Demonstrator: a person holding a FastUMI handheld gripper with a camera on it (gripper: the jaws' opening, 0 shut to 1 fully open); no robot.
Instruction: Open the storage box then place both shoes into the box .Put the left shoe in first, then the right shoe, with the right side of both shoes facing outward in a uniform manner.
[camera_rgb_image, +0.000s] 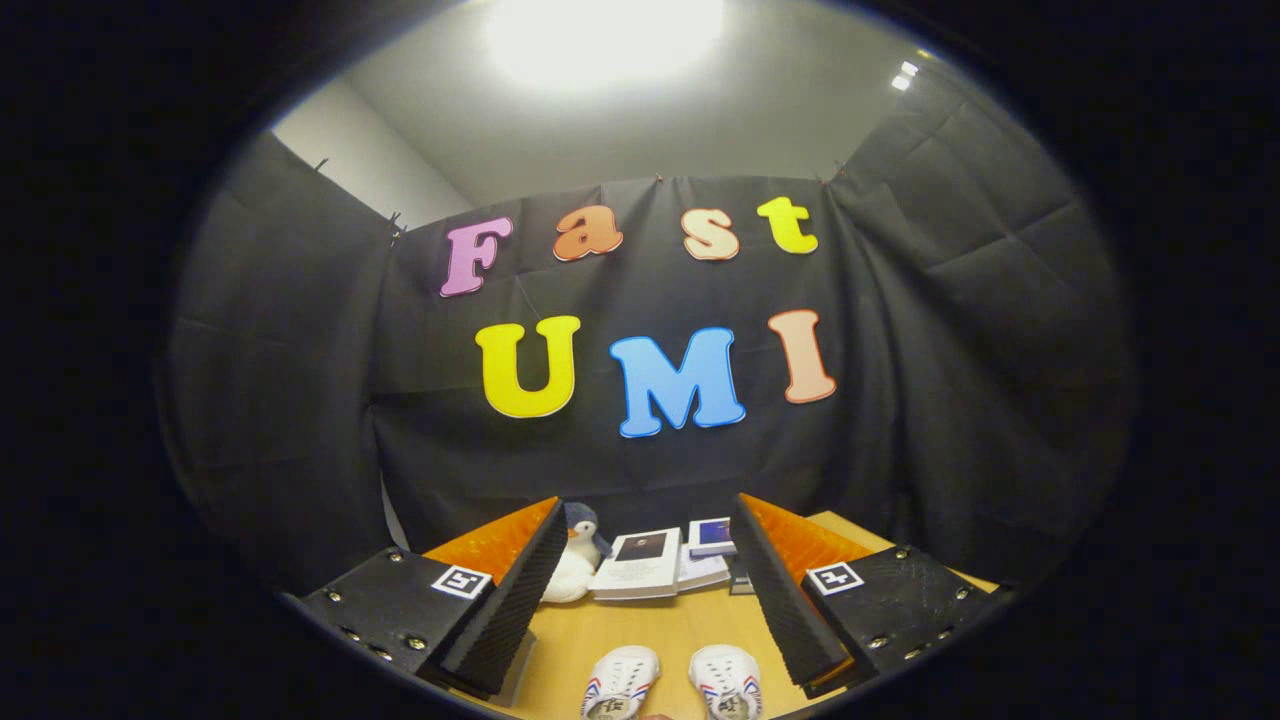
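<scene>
White canvas shoes (670, 682), likely light and soft, are sitting between the wide-open, empty gripper (645, 590) fingers; best gripped at the collar.

The tongs (645, 590) have ridged inner faces, screwed dark mounts (each bearing a square marker).

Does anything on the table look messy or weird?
Nothing stands out. Two white shoes sit side by side on the wooden table, between the open gripper's fingers. Beyond them, a stuffed penguin stands upright beside a few books, loosely piled against the wall.
</scene>
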